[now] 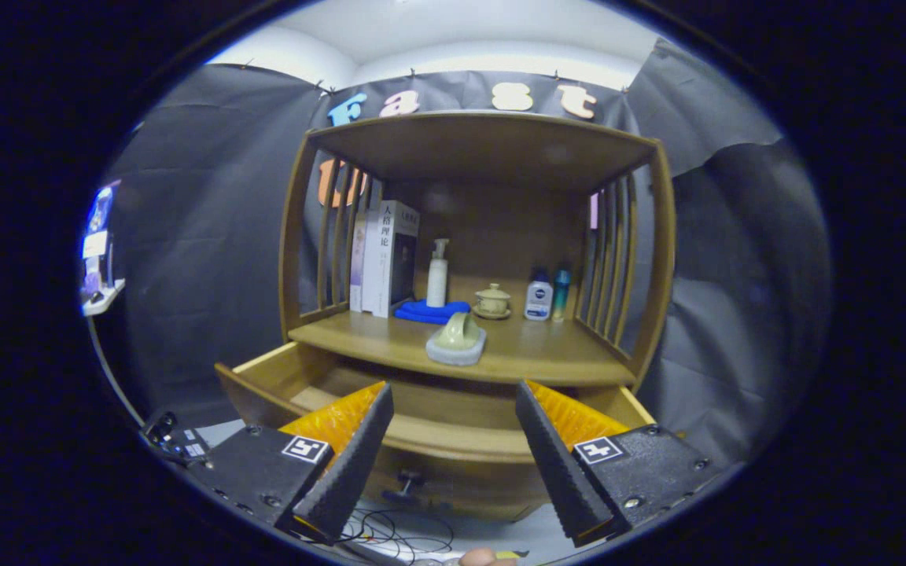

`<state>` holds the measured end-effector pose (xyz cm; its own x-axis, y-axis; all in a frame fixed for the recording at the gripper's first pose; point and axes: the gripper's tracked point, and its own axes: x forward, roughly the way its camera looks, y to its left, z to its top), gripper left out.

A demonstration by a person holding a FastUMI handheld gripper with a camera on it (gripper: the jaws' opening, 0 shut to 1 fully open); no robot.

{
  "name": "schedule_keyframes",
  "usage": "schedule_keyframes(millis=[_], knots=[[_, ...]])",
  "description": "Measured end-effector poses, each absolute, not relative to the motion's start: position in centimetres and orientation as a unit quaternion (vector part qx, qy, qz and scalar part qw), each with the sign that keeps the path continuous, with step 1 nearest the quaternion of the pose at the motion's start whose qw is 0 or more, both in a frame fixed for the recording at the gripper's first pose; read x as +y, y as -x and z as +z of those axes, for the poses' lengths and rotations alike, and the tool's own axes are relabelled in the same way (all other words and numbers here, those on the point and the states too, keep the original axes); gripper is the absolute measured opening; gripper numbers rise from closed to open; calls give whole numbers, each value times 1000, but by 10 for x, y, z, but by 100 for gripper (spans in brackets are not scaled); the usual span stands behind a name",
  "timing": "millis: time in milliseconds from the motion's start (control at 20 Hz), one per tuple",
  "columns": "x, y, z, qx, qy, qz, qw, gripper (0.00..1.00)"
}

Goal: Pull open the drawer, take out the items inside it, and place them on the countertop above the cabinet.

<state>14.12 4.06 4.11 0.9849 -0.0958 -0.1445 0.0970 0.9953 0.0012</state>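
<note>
1. The drawer (296, 385) is seen pulled out from under the countertop (532, 354) of the wooden cabinet (661, 259); its inside is largely hidden behind the fingers, and no contents can be made out.
2. The hand-held gripper (453, 424) is held with its fingers spread wide apart over the drawer's front edge, nothing gripped between them.
3. Near the countertop's front edge, just beyond the fingers, a pale green cup on a grey pad (457, 339) is seen.
4. Further back are ranged upright books (386, 255), a pump bottle (438, 275) on a blue cloth (425, 312), a lidded ceramic cup (492, 300), and two small bottles (545, 296).
5. The drawer's knob (408, 479) and loose cables (390, 534) are seen below.
</note>
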Motion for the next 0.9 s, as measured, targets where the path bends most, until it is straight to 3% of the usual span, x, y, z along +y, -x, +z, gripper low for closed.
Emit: schedule_keyframes(millis=[200,450,900], knots=[[58,-126,-1,56,16,-89,994,98],[85,-141,-43,70,-11,-91,993,100],[84,-174,-57,63,-14,-115,991,99]])
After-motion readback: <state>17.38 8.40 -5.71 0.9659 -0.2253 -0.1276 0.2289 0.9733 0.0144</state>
